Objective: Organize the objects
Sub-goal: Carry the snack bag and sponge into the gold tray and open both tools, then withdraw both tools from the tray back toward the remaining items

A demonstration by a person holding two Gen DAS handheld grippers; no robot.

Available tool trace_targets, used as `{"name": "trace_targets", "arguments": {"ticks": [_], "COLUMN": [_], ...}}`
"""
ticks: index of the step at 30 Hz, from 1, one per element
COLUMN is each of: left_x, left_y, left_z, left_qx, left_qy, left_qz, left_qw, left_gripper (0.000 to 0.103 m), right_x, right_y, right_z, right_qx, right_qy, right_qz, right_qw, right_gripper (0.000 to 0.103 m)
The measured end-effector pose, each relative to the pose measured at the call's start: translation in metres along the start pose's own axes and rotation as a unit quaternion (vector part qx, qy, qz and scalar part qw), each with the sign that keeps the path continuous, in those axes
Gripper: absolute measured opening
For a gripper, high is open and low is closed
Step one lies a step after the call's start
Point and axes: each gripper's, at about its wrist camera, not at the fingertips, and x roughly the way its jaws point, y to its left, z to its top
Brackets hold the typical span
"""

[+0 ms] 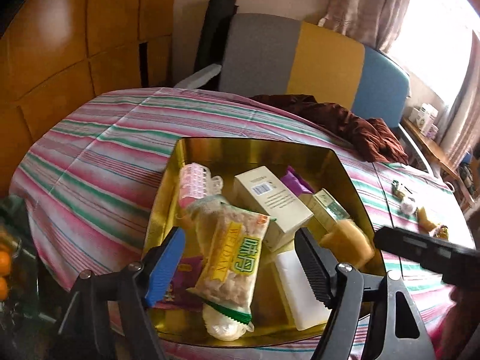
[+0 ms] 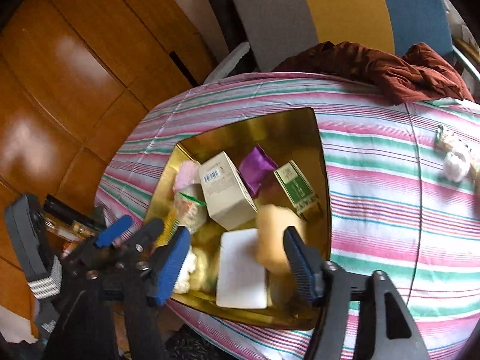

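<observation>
already both tools hang over the gold tin (image 1: 168,186) on the striped tablecloth (image 1: 90,150): left gripper (image 1: 240,264) with jaws apart over the snack packet (image 1: 231,255), not pinching it; right gripper (image 2: 237,264) spread too, a tan sponge (image 2: 276,240) blurred between its fingers, above a white block (image 2: 240,270)

The left gripper (image 1: 240,267) hangs with jaws apart over a gold tray (image 1: 258,147) on the striped desk (image 1: 90,156); a snack packet (image 1: 228,264) lies between them, unpressed.
</observation>
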Motion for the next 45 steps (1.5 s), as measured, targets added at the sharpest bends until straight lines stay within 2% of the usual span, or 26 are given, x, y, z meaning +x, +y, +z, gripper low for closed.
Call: {"name": "trace_targets", "arguments": {"ticks": [8,15,21,39,45], "left_x": [-0.012,-0.028,-0.035,-0.041,-0.041], "left_y": [0.000,-0.009,-0.017,-0.057,-0.072], "left_z": [-0.003,-0.004,-0.005,-0.002,0.002], "left_qx": [0.007,0.024,0.036,0.095,0.112], "left_qy": [-0.020,-0.044,-0.047,-0.054,-0.058], "left_qz": [0.019,0.016,0.006,-0.014,-0.020], "left_qw": [0.9996,0.9986,0.9982,0.9939,0.9918], "left_gripper": [0.078,0.081,0.082,0.082,0.082], "right_x": [-0.004,-0.015,-0.022,-0.047,-0.049], "right_y": [0.008,0.019,0.017,-0.017,-0.041], "right_z": [-0.016,-0.028,-0.031,-0.034,-0.031], "right_qx": [-0.019,-0.055,-0.063,-0.036,-0.010], "right_qy": [-0.015,-0.057,-0.079,-0.101,-0.084], "right_qz": [-0.015,-0.084,-0.127,-0.169,-0.180], "right_qw": [1.000,0.993,0.987,0.980,0.980], "right_gripper": [0.067,0.067,0.067,0.067,0.067]}}
